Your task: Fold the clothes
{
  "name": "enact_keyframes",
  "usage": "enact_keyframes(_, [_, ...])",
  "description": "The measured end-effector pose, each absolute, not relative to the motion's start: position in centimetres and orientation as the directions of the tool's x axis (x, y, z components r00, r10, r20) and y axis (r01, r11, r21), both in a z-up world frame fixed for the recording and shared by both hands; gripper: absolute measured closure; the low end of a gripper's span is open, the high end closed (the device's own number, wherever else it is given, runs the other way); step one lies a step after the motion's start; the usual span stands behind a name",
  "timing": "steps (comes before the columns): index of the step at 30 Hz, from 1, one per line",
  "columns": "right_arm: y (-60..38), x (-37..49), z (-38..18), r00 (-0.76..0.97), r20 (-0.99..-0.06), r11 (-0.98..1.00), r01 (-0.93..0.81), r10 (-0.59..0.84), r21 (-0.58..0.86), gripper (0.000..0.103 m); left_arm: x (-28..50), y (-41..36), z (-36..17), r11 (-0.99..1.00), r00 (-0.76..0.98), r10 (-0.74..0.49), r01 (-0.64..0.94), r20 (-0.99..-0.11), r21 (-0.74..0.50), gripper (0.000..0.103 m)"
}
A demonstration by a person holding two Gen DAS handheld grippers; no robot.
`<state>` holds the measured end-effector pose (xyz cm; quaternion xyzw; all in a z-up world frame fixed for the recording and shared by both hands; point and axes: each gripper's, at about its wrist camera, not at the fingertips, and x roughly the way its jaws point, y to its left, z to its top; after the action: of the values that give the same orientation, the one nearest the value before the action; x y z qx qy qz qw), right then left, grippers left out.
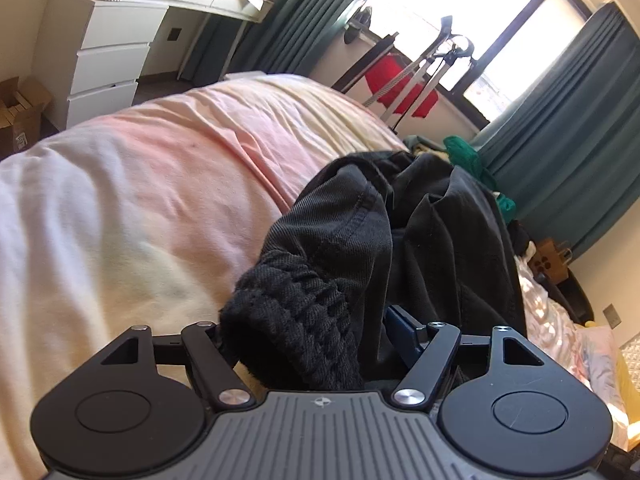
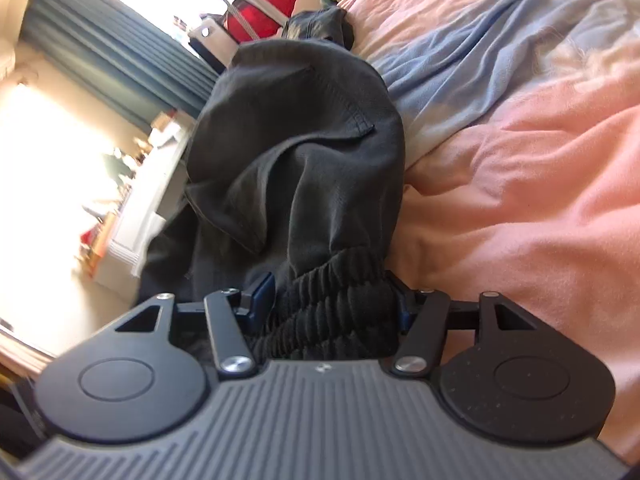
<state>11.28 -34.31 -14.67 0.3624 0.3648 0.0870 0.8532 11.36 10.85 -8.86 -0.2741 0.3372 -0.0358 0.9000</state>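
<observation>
Two grippers are sharing one garment | left gripper (image 1: 320, 332) fingers are pinching ribbed waistband of black trousers (image 1: 400, 220) | right gripper (image 2: 332, 300) likewise, to spread it | trousers are trailing toward 12 o'clock over bed (image 1: 140, 160)

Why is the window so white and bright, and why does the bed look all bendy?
Left wrist view: sunlight overexposes the window to plain white, and the fisheye lens bulges the bed. Right wrist view: the left side glares white and looks smeared, while the black garment stays fairly sharp.
</observation>
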Motion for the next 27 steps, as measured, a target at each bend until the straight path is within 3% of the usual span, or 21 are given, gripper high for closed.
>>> enact_keyframes(1, [-34.1, 11.2, -14.5, 0.721, -0.564, 0.733, 0.115, 0.403, 0.670, 0.062, 11.7, 10.6, -9.0, 0.851, 0.760, -0.259, -0.112, -0.596, -0.513, 0.065])
enact_keyframes(2, [-34.0, 11.2, -14.3, 0.723, -0.568, 0.744, 0.114, 0.392, 0.659, 0.072, 12.1, 10.4, -9.1, 0.855, 0.749, -0.271, -0.101, -0.604, -0.508, 0.069])
enact_keyframes(3, [-33.9, 11.0, -14.2, 0.728, -0.564, 0.743, 0.114, 0.389, 0.659, 0.080, 12.5, 10.2, -9.0, 0.861, 0.742, -0.284, -0.082, -0.607, -0.502, 0.079])
enact_keyframes(4, [-34.1, 10.6, -14.2, 0.738, -0.545, 0.721, 0.117, 0.397, 0.683, 0.080, 12.7, 10.1, -8.7, 0.868, 0.742, -0.288, -0.065, -0.605, -0.493, 0.086])
enact_keyframes(12, [-32.1, 8.9, -13.2, 0.766, -0.425, 0.581, 0.084, 0.482, 0.810, 0.082, 14.5, 13.3, 0.6, 0.837, 0.812, -0.316, -0.005, -0.491, -0.547, 0.089])
enact_keyframes(16, [-27.0, 8.9, -12.4, 0.749, -0.353, 0.521, 0.013, 0.560, 0.854, 0.082, 15.9, 15.4, 7.1, 0.898, 0.855, -0.237, 0.012, -0.461, -0.441, 0.089])
enact_keyframes(19, [-20.5, 10.4, -12.4, 0.705, -0.271, 0.434, -0.057, 0.655, 0.899, 0.082, 17.1, 18.9, 10.9, 0.934, 0.891, -0.072, -0.097, -0.448, -0.343, 0.089])
enact_keyframes(23, [-11.8, 12.9, -13.3, 0.635, -0.160, 0.308, -0.130, 0.756, 0.942, 0.082, 20.0, 24.2, 10.6, 0.932, 0.871, 0.121, -0.264, -0.476, -0.247, 0.088])
enact_keyframes(27, [-5.3, 16.0, -16.5, 0.546, -0.211, 0.319, -0.110, 0.811, 0.941, 0.082, 23.5, 28.8, 4.9, 0.901, 0.802, 0.191, -0.371, -0.566, -0.222, 0.088])
